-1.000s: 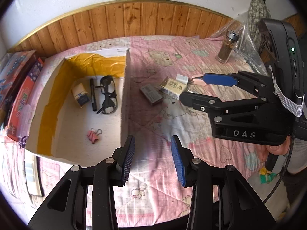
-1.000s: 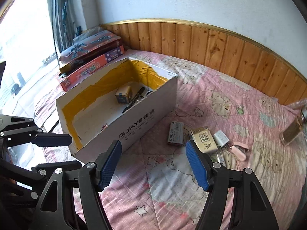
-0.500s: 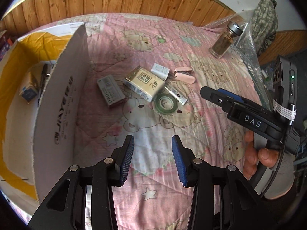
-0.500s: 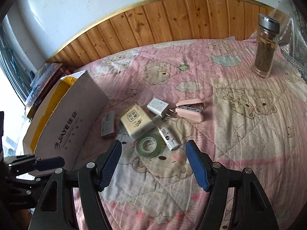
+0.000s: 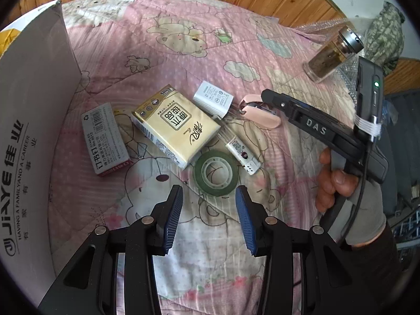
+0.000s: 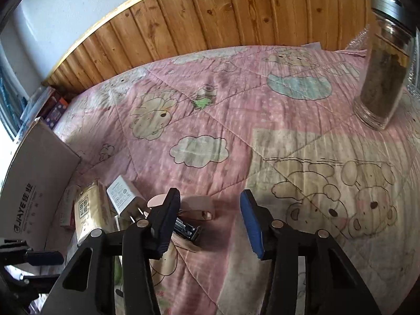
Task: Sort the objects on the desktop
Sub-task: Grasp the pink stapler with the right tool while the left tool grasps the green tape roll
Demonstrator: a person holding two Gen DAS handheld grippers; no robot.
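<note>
While my right claw (image 6: 207, 220) is closing around the pale pink stapler (image 5: 260, 111) on the pink quilted bed cover (image 5: 170, 39), not yet pinching it, my left claw (image 5: 208, 218) hangs open and empty just short of the green tape roll (image 5: 215, 173). Most sorting remains: grey staple box (image 5: 103, 137), cream tissue pack (image 5: 174, 123), white charger (image 5: 213, 99) and small white tube (image 5: 241, 155) lie outside the white cardboard box (image 5: 31, 120).

- I am in a home bedroom: a pink quilt (image 6: 236, 110) with cartoon bears covers the bed.
- Wooden wall panelling (image 6: 210, 18) runs behind it, under a white wall (image 6: 65, 8).
</note>
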